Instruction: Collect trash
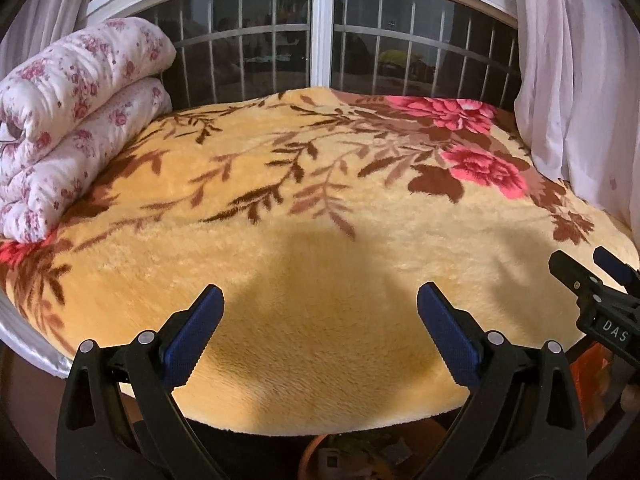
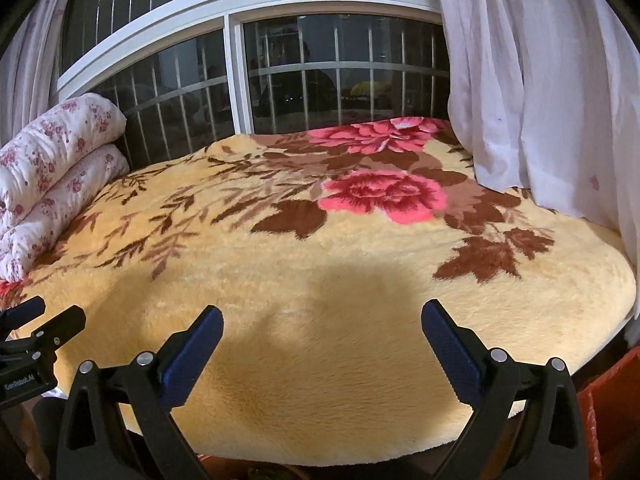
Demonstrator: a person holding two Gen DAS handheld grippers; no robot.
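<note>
My left gripper (image 1: 320, 296) hangs open over the near edge of a bed, with nothing between its blue pads. My right gripper (image 2: 322, 312) is open and empty too, just to its right over the same edge. Each one shows at the side of the other's view: the right gripper (image 1: 582, 258) and the left gripper (image 2: 56, 310). The bed carries a yellow plush blanket (image 1: 304, 264) with brown leaves and pink flowers. I see no loose trash lying on the blanket (image 2: 320, 280). Below the bed's edge a round brown container (image 1: 316, 450) holds some scraps, mostly hidden.
A folded white quilt (image 1: 76, 120) with pink flowers lies at the bed's far left. A barred window (image 1: 320, 32) runs behind the bed, and white curtains (image 2: 540, 100) hang at the right. Something red-orange (image 2: 604, 404) stands low at the bed's right.
</note>
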